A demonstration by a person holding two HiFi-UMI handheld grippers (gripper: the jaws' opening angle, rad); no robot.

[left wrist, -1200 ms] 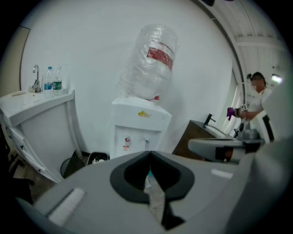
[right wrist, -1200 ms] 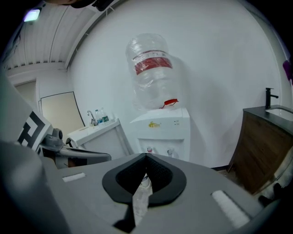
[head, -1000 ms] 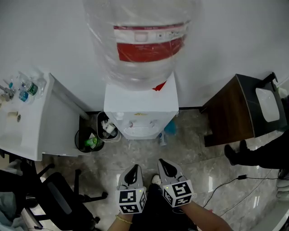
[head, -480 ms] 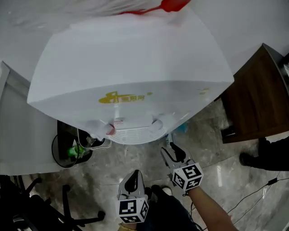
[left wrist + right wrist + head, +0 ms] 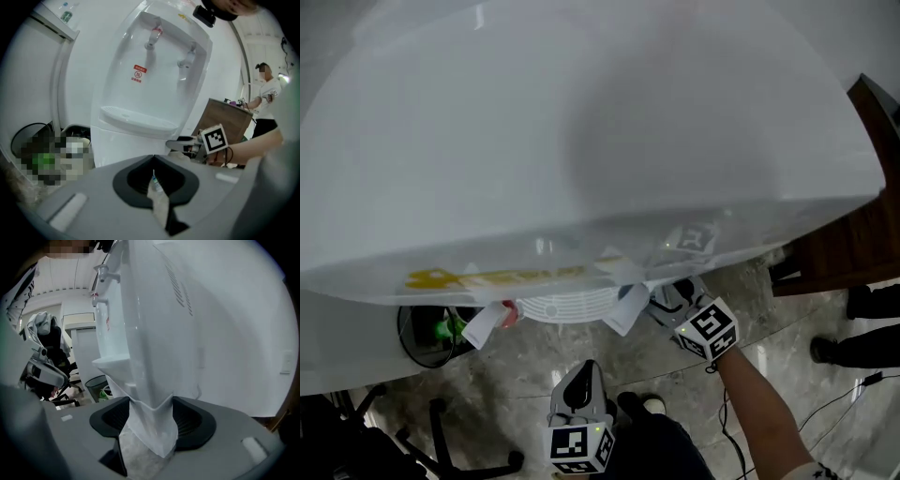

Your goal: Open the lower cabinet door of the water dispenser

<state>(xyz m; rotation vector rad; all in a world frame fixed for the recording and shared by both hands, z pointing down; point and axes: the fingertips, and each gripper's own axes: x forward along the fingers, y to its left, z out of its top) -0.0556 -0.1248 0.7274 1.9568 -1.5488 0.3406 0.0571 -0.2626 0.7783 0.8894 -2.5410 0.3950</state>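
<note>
The white water dispenser [image 5: 581, 141] fills the head view from above; its taps and drip tray [image 5: 136, 117] face me in the left gripper view, with the lower cabinet door [image 5: 124, 150] under the tray. My right gripper [image 5: 673, 298] is at the dispenser's front right edge, also seen from the left gripper view [image 5: 172, 144]. Its jaws are opening and stand wide, with the white corner edge of the cabinet [image 5: 150, 380] between them. My left gripper [image 5: 579, 380] hangs back in front of the door, jaws shut and empty [image 5: 153, 159].
A black waste bin [image 5: 427, 333] stands on the floor left of the dispenser. A brown wooden cabinet [image 5: 853, 234] is at the right, with a person [image 5: 265, 93] beyond it. Office chair legs [image 5: 441, 445] and a floor cable [image 5: 844, 394] lie near me.
The view has dropped close over the dispenser's top. Both grippers sank; the right one moved forward to the dispenser's front right edge and its jaws opened.
</note>
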